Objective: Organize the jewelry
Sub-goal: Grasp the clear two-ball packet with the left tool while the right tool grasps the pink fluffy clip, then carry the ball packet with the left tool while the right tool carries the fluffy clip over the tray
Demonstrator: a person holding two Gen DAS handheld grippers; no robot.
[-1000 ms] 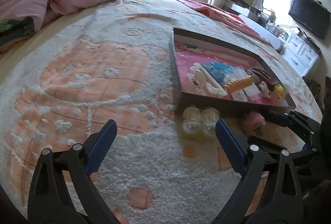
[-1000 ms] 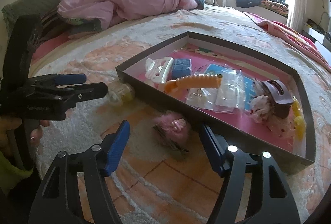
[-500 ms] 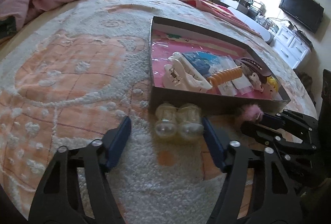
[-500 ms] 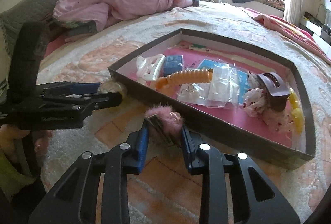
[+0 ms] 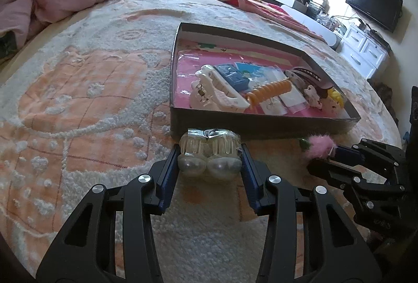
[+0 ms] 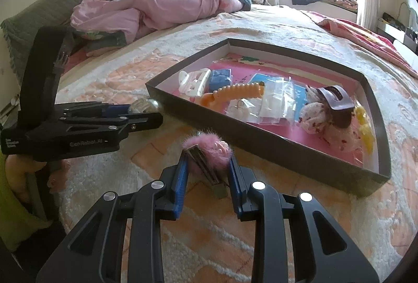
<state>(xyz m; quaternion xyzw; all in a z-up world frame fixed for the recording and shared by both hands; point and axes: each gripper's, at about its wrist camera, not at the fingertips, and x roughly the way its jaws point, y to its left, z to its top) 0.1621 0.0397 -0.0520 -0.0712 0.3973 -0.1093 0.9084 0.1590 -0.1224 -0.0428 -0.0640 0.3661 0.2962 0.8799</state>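
Step in hand: pickup of the last two loose pieces lying on the bedspread (image 5: 86, 89), just outside the near wall of the shallow dark box (image 5: 261, 123), judged from how both tongs sit around them.
Left gripper (image 5: 210, 165): jaws closing, the blue pads either side of the clear packet of two pearly hair bobbles (image 5: 210, 157) and at or very near its sides; the packet rests on the bedspread, touching or just short of the box's near wall.
Right gripper (image 6: 207, 168): clenched on the pink fluffy hair clip (image 6: 209, 149), pads pressing its metal bar and fur; the clip sits just in front of the box's near wall, low on the bedspread.
Box contents: white claw clip (image 6: 192, 80), blue card, orange spiral clip (image 6: 235, 95), small clear bags, brown claw clip (image 6: 337, 102), floral scrunchie, yellow piece at the right end.
Free space in the box: bare pink floor along the far wall and at the left corner.
Next move, as I judge it: finish the left squeeze until the packet is firm, then lift each piece clear of the wall's height and carry it over the rim.
Care needed: the packet's film looks slippery and the bobbles are round, so a loose pinch may let it squirt out; the two tongs stand near each other, so one at a time over the rim.
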